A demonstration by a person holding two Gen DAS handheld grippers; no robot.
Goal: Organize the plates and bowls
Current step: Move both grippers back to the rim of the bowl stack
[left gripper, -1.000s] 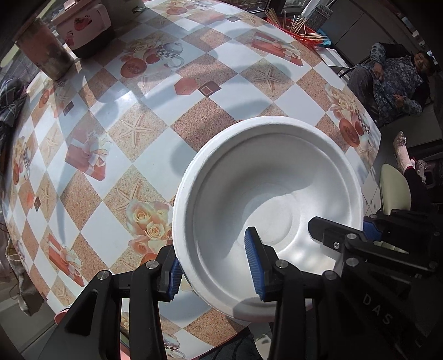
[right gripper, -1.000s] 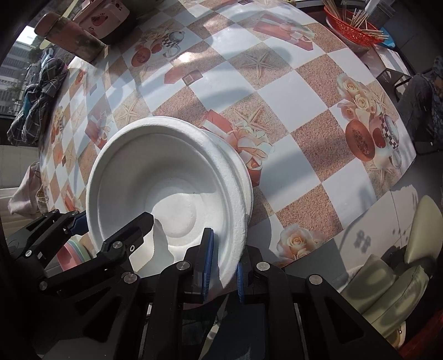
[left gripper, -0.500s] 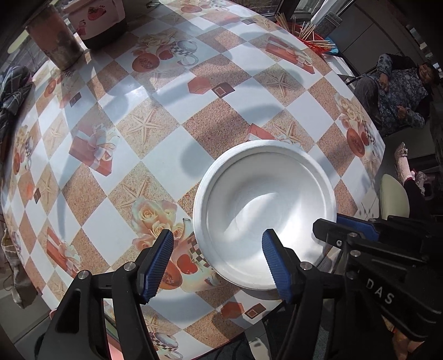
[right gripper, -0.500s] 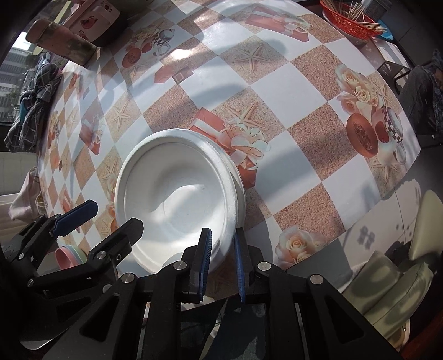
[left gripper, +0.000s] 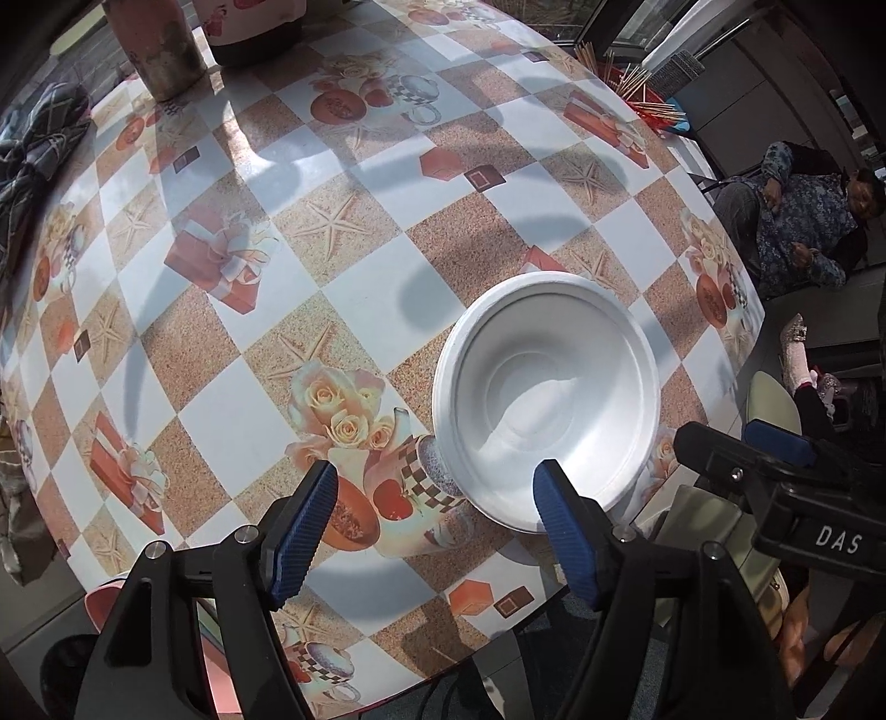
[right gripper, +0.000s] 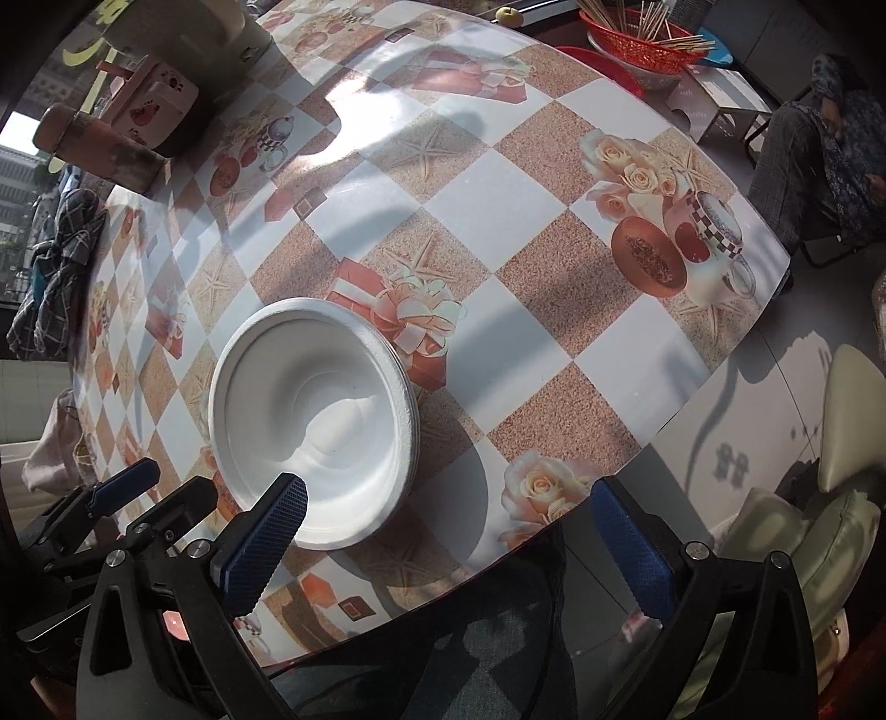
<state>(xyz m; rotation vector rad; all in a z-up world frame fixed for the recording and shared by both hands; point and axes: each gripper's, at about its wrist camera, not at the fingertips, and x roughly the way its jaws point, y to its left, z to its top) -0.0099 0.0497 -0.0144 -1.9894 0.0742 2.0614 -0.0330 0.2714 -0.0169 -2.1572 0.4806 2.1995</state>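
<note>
In the left wrist view, a rusty tin [left gripper: 160, 47] stands at the upper left of the table [left gripper: 360, 183], which wears a checked cloth printed with roses and starfish. At the lower middle the left gripper [left gripper: 434, 523] has just been opening; its blue pads stand apart over the cloth with nothing between them. The white bowl [left gripper: 545, 410] sits right of centre near the table's edge, its rim just behind the right pad and not pinched. A seated person [left gripper: 797, 232] is at the far right.

In the right wrist view, the bowl [right gripper: 313, 426] lies left of centre, with more rims showing stacked beneath it. The right gripper [right gripper: 448, 545] at the bottom has just been opening and gapes wide, holding nothing; its left pad overlaps the bowl's near rim. A red basket [right gripper: 637, 52] of sticks sits at the upper right.
</note>
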